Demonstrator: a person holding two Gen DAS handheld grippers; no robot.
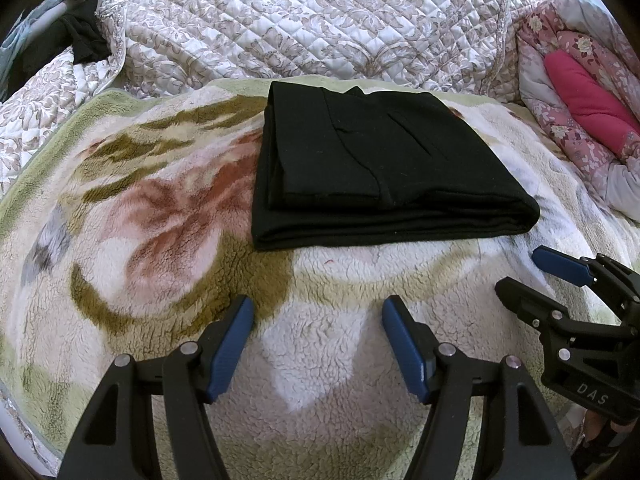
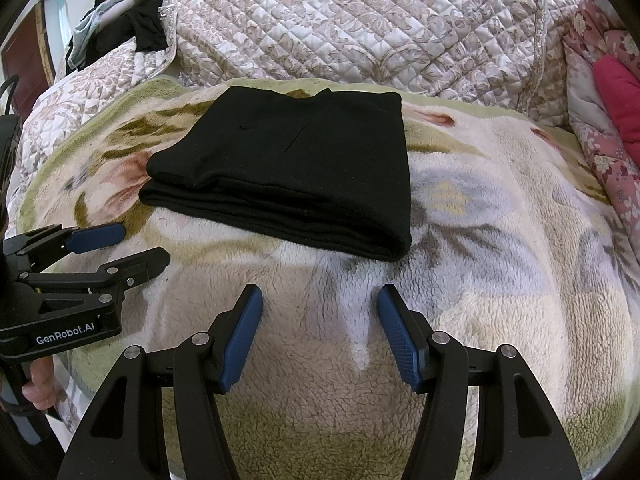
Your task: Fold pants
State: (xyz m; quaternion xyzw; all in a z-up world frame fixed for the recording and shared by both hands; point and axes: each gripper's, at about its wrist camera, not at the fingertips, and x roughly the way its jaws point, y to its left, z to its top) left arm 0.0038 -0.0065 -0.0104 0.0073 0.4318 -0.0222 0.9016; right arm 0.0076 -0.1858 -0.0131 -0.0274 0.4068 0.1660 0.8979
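Note:
The black pants (image 1: 376, 164) lie folded into a thick rectangle on the fleecy floral blanket (image 1: 160, 220). They also show in the right wrist view (image 2: 292, 172). My left gripper (image 1: 318, 308) is open and empty, a short way in front of the pants' near edge. It also shows at the left of the right wrist view (image 2: 140, 246). My right gripper (image 2: 320, 296) is open and empty, just in front of the pants' near right corner. It also shows at the right of the left wrist view (image 1: 516, 272). Neither gripper touches the pants.
A quilted beige bedspread (image 1: 320, 20) rises behind the blanket. A pink floral quilt with a magenta pillow (image 1: 588, 104) lies at the right. Dark clothes (image 1: 80, 40) hang at the back left. The blanket (image 2: 520, 240) spreads out to the right of the pants.

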